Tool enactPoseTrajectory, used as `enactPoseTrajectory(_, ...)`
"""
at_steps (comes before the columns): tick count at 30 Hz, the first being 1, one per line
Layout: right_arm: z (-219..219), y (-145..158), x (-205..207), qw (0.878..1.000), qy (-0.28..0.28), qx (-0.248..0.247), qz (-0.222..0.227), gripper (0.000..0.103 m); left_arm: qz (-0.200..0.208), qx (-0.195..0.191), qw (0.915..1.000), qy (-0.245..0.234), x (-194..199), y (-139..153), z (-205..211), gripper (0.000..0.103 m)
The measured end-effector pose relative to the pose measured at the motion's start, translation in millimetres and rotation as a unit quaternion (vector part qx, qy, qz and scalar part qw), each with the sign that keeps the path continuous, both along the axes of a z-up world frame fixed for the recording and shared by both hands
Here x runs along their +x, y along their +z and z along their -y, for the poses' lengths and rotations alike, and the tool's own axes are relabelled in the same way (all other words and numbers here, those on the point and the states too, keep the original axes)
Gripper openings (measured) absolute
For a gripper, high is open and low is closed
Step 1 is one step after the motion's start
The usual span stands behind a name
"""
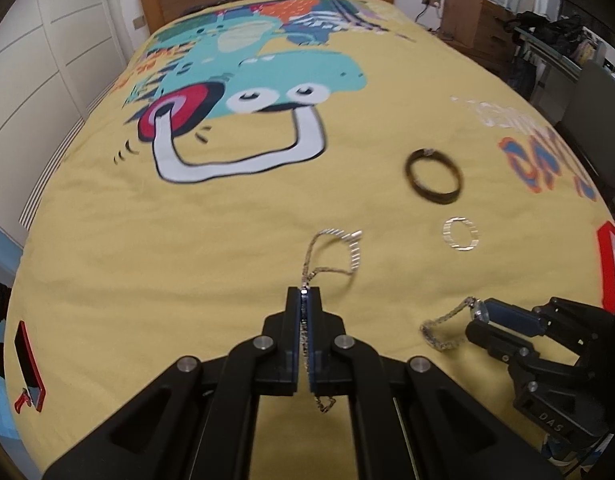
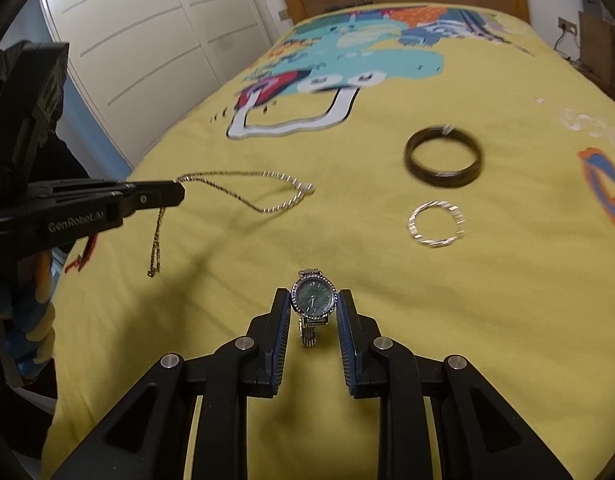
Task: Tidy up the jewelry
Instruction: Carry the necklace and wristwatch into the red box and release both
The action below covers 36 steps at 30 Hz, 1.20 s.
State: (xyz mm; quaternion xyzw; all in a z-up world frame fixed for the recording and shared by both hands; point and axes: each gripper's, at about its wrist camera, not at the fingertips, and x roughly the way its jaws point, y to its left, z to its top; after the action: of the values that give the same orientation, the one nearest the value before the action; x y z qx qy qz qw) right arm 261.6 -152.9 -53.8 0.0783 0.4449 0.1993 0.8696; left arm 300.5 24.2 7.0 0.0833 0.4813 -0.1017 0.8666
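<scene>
Left tongs [image 1: 304, 292] are pressed together on the silver chain necklace [image 1: 334, 254], its loop trailing toward 12 o'clock onto the yellow bedspread [image 1: 187, 240] while the loose tail hangs below the tips. Right tongs [image 2: 313, 304] sit spread, 1 pad either side of the wristwatch [image 2: 312, 299], dial facing up, strap running 12 to 6 between the pads; whether they touch it, cannot tell. At 1 o'clock lies the silver bangle [image 2: 436, 224], and beyond it the dark bangle [image 2: 442, 157], the 2 apart. Bare bedspread spreads wide at 3 o'clock; the bed's left edge drops beside the white wardrobe [image 2: 147, 40].
</scene>
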Motion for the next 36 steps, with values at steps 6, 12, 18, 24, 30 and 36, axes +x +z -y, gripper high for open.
enactPoseTrajectory(6, 31.7, 42.4, -32.7, 0.999, -0.026, 0.003, 0.033, 0.023, 0.023, -0.004, 0.9992, -0.032, -25.4, 33.4, 38.1, 0.002)
enactPoseTrajectory(12, 73.6, 76.1, -66.9, 0.996, -0.061, -0.003, 0.058, 0.023, 0.044, -0.014, 0.9959, -0.077, -55.2, 62.1, 91.0, 0.002)
enactPoseTrajectory(18, 131.4, 102.8, -107.8, 0.991, -0.108, -0.019, 0.08, 0.023, 0.054, -0.027, 0.9898, -0.129, -84.9, 81.7, 155.0, 0.002)
enactPoseTrajectory(24, 203.4, 114.9, -145.8, 0.982, -0.162, -0.04, 0.085, 0.023, 0.056, -0.037, 0.9799, -0.188, -117.3, 93.8, 232.1, 0.002)
enactPoseTrajectory(30, 281.2, 115.0, -182.5, 0.97, -0.222, -0.063, 0.081, 0.023, 0.05, -0.053, 0.9677, -0.241, -142.9, 95.8, 313.1, 0.002)
enactPoseTrajectory(36, 344.3, 100.9, -209.9, 0.957, -0.271, -0.078, 0.065, 0.023, 0.028, -0.064, 0.9538, -0.292, -166.2, 80.9, 390.5, 0.002)
